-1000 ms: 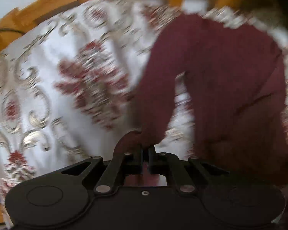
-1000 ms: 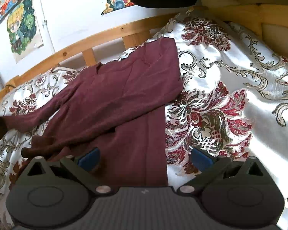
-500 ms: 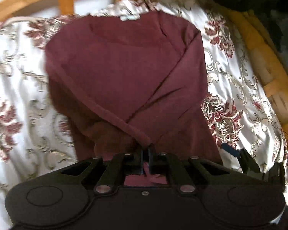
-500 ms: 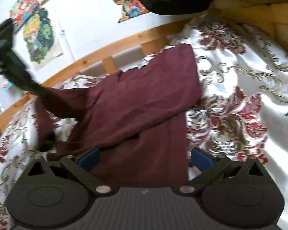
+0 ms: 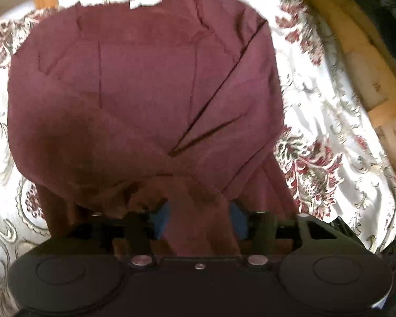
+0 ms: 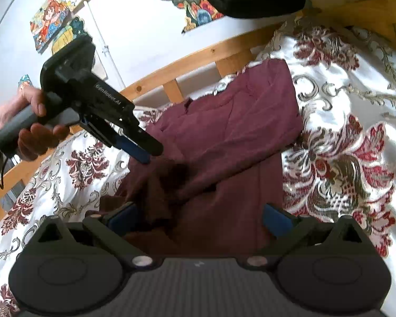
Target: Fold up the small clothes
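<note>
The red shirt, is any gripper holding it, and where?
Neither seems to hold it. The left gripper is open, with the maroon shirt's sleeve lying loose between its fingers. The right gripper is open too, above the shirt's lower part.

Hem out of sight
The shirt (image 5: 145, 100) bottom edge lies hidden behind both grippers' bodies; the bed's (image 6: 356, 137) near edge is cut off.
</note>
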Motion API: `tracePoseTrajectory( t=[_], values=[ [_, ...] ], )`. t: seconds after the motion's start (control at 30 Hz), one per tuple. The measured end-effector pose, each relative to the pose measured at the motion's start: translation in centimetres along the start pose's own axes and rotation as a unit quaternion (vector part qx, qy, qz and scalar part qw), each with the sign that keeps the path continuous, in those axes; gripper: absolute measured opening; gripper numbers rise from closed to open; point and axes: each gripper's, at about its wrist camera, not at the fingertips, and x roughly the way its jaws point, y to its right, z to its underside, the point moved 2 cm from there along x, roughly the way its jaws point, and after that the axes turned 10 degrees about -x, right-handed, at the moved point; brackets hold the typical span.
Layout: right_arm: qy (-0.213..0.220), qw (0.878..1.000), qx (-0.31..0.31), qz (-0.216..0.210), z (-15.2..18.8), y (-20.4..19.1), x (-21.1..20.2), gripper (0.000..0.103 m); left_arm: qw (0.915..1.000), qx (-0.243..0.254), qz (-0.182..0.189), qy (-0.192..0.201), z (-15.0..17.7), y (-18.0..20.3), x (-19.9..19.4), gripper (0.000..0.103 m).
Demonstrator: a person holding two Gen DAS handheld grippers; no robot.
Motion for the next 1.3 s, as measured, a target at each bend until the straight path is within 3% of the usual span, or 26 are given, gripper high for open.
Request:
tracePoseTrajectory(
  t=[0.1, 0.17, 0.27, 0.4, 0.53, 0.6, 0.67, 0.73, 0.77, 0.93, 1.07, 1.13, 1.2, 1.3],
  values=[
    [0.01, 1.0, -0.014, -0.007, -0.3, -0.6, 0.4, 0.093, 0.9986, -0.002, 0.005, 0.052, 0.4, -2.4, -2.2, 0.068],
    [0.008, 1.0, -0.02, -0.016, -0.6, -1.1, 1.3, 0.085, 0.995, -0.016, -0.028, 0.094, 0.7, -4.5, -3.4, 0.068],
    [-0.001, 1.0, -0.016, -0.026, -1.0, -1.5, 3.0, 0.073, 0.982, -0.051, -0.1, 0.152, 0.9, -8.6, -4.4, 0.068],
    [-0.038, 0.999, -0.008, -0.024, -1.4, -1.9, 5.5, 0.06, 0.972, -0.069, -0.14, 0.176, 0.0, -12.9, -3.4, 0.065],
    [-0.073, 0.996, 0.016, -0.04, -1.1, -2.2, 8.0, 0.058, 0.9705, -0.11, -0.131, 0.17, -1.9, -15.9, -1.1, 0.064],
    [-0.081, 0.996, 0.017, -0.04, -0.9, -2.5, 8.7, 0.05, 0.9694, -0.128, -0.12, 0.172, -2.9, -16.9, 0.0, 0.062],
    [-0.086, 0.995, 0.018, -0.043, -0.7, -2.7, 9.2, 0.03, 0.9698, -0.128, -0.117, 0.172, -4.1, -17.5, 1.0, 0.05],
    [-0.091, 0.995, 0.016, -0.048, -0.4, -2.9, 9.3, 0.015, 0.9704, -0.128, -0.107, 0.174, -4.6, -17.7, 1.5, 0.008],
    [-0.092, 0.995, 0.01, -0.049, -0.4, -3.0, 9.3, 0.008, 0.9681, -0.127, -0.109, 0.186, -4.7, -17.6, 1.4, 0.008],
    [-0.065, 0.995, -0.064, -0.034, -2.3, -3.6, 7.1, 0.006, 0.9564, -0.089, -0.145, 0.237, -3.6, -16.1, 0.3, 0.007],
    [-0.033, 0.988, -0.152, 0.013, -4.7, -2.7, 4.3, 0.006, 0.9525, -0.105, -0.152, 0.242, -3.8, -16.6, -0.3, 0.007],
    [-0.039, 0.987, -0.152, 0.026, -4.9, -1.4, 4.1, 0.006, 0.9533, -0.114, -0.145, 0.239, -4.0, -16.9, -0.1, 0.007],
    [-0.078, 0.986, -0.148, 0.023, -4.2, -0.5, 4.9, 0.008, 0.9546, -0.114, -0.147, 0.232, -3.8, -16.8, 0.3, 0.009],
    [-0.103, 0.983, -0.145, 0.048, -3.1, -0.2, 5.7, 0.029, 0.952, -0.116, -0.167, 0.229, -3.7, -16.4, 0.8, 0.023]
  ],
)
